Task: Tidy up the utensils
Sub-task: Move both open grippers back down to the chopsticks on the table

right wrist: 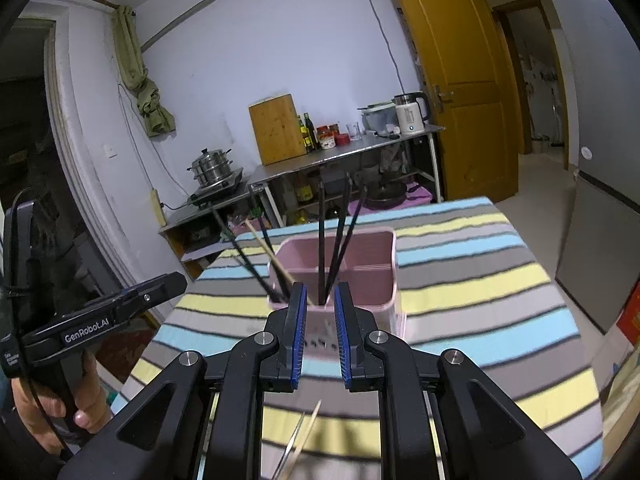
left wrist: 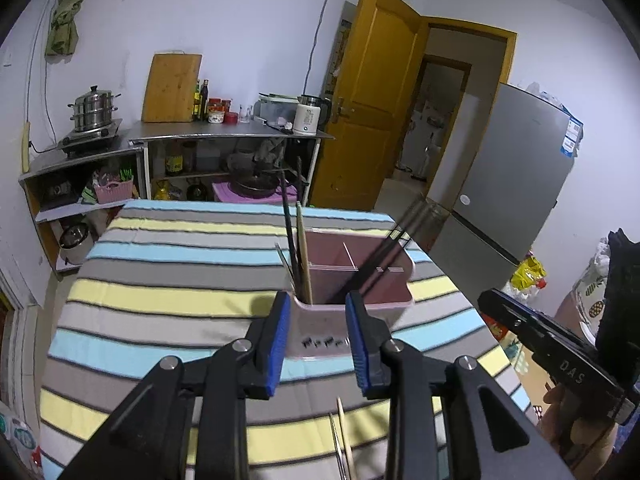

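- The left gripper has its jaws parted wide with nothing between the blue pads; through the gap shows the near wall of the pink utensil holder, which stands directly ahead on the striped surface.
- The right gripper has its jaws parted too, more narrowly, and also empty; the same pink utensil holder sits straight ahead of it, just past the fingertips.
- In the holder, seen from the right wrist, three dark chopsticks stand fanned in the near middle compartment, while more dark chopsticks and one pale wooden chopstick lean out to the left from the neighbouring compartment.
- What seems left to sort lies below and behind both sets of jaws: a pale wooden chopstick and a thin metal utensil lying side by side on the cloth, near the bottom of both views.
- Their long axes run roughly toward the holder, nearly in line with the fingers, so either gripper would likely need to draw back and tip down to reach them.
- From the left wrist they lie under the right-hand finger; from the right wrist the same pair lies almost centred beneath the jaws, so the right gripper looks better placed.
- Whether the two loose pieces touch each other cannot be told.
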`<state>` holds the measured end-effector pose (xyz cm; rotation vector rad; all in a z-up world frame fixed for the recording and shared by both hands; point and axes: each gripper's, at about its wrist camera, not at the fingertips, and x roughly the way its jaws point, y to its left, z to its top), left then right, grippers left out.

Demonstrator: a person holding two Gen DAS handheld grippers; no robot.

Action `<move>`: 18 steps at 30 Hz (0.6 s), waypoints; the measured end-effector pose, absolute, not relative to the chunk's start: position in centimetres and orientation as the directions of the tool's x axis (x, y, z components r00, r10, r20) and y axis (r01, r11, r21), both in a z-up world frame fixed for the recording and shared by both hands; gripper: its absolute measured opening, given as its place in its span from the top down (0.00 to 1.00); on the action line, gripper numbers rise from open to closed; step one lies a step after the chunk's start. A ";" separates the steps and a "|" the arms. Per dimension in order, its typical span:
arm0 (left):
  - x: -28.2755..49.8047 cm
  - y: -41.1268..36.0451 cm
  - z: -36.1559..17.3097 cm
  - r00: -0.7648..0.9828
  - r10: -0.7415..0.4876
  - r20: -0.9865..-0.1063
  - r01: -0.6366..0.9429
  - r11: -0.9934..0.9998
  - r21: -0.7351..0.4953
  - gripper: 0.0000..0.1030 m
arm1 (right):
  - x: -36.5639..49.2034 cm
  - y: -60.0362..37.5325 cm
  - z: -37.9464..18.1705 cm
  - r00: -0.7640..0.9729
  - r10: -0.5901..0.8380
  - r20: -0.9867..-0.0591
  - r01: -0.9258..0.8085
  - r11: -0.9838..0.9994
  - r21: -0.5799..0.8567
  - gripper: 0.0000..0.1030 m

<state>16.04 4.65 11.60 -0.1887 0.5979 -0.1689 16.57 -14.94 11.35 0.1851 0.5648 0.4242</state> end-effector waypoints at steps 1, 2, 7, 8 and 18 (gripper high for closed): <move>15.7 4.6 11.4 0.813 -0.212 -0.542 0.104 0.969 -0.223 0.71 | 16.3 -15.0 11.1 0.760 0.437 -0.481 -0.336 0.898 0.285 0.86; 15.3 4.4 11.1 0.812 -0.213 -0.543 0.107 0.969 -0.221 0.71 | 16.1 -15.1 10.9 0.758 0.438 -0.484 -0.335 0.897 0.287 0.86; 13.4 3.5 9.8 0.809 -0.212 -0.548 0.107 0.970 -0.218 0.71 | 14.7 -15.0 9.5 0.744 0.440 -0.503 -0.335 0.897 0.289 0.86; 13.2 3.5 9.5 0.806 -0.214 -0.551 0.105 0.969 -0.222 0.71 | 14.4 -15.0 9.2 0.741 0.440 -0.507 -0.335 0.897 0.288 0.86; 11.1 3.2 6.0 0.777 -0.213 -0.593 0.095 0.970 -0.225 0.71 | 12.5 -15.2 5.9 0.705 0.436 -0.560 -0.313 0.899 0.306 0.86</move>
